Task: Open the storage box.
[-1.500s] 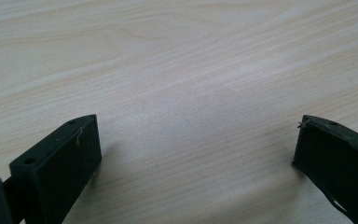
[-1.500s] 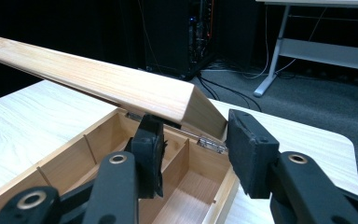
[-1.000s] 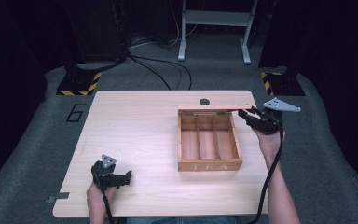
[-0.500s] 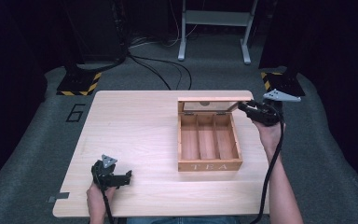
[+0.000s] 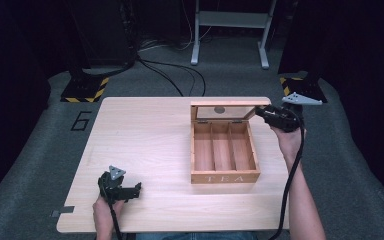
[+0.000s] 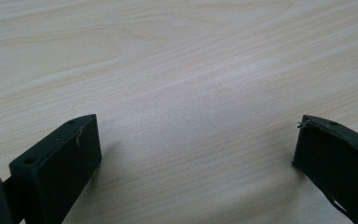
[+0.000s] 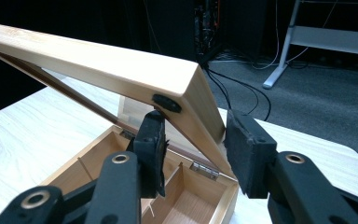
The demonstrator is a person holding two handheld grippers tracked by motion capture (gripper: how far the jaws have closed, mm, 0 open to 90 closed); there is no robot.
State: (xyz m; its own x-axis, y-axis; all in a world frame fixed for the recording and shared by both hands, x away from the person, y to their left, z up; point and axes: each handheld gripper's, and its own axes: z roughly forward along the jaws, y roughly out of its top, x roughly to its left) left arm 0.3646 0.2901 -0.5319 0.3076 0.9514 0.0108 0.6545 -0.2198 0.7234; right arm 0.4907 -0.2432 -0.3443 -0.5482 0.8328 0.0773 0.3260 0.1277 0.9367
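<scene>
A wooden tea box (image 5: 225, 176) with three empty compartments stands right of the table's middle. Its glass-paned lid (image 5: 223, 104) is tilted up on the back hinges. My right gripper (image 5: 260, 113) holds the lid's right corner. In the right gripper view the lid (image 7: 121, 65) slants over the box (image 7: 186, 196); my right gripper (image 7: 193, 140) has one pad (image 7: 151, 140) under the lid and the other against its outer edge. My left gripper (image 5: 137, 189) rests open near the front left; in the left gripper view, my left gripper (image 6: 196, 140) has only bare wood between its jaws.
The light wooden table (image 5: 145, 135) has a small dark round hole (image 5: 219, 109) behind the box, seen through the lid's pane. Beyond the table's far edge lie cables (image 5: 170, 75), a white frame's legs (image 5: 230, 30) and yellow-black striped stand feet (image 5: 82, 90).
The right gripper has swung the lid up from lying back behind the box, so its frame and pane now show. The left gripper has stayed in place.
</scene>
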